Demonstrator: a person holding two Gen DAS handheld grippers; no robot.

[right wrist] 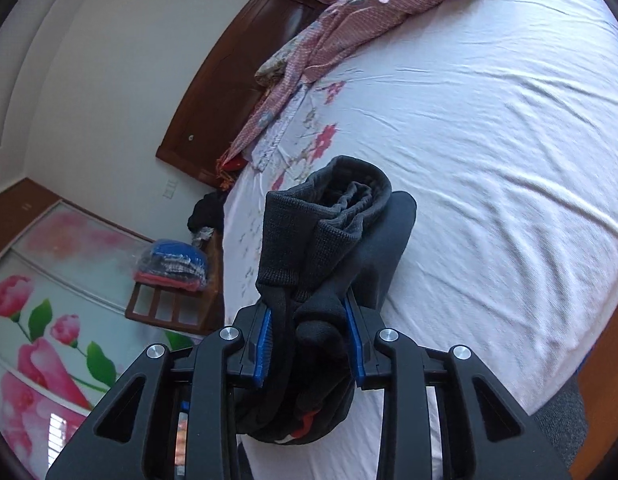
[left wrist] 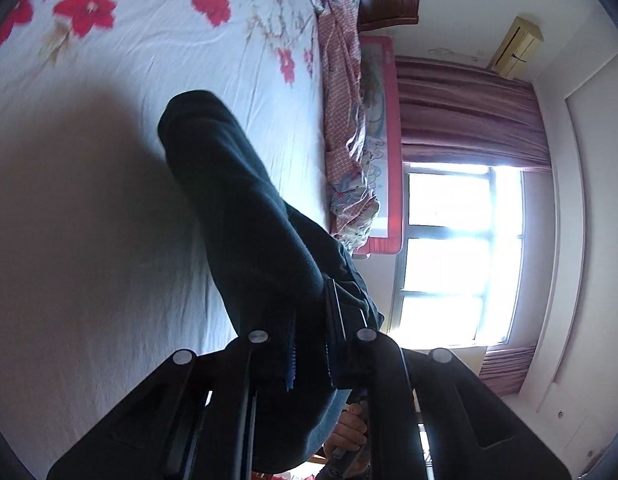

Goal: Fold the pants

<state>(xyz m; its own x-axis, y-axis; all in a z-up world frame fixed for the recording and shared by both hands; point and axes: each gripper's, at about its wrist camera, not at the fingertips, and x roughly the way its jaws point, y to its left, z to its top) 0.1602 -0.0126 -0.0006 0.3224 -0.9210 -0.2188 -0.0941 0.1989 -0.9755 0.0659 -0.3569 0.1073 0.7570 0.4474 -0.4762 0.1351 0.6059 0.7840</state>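
We saw the left gripper (left wrist: 309, 354) clamped on the dark pants (left wrist: 245, 216) above the bed (left wrist: 69, 240); the right gripper (right wrist: 311, 342) gripped their bunched waistband (right wrist: 329, 216).

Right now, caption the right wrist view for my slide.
Right gripper clamps the bunched waistband of dark pants above a white floral bed sheet.
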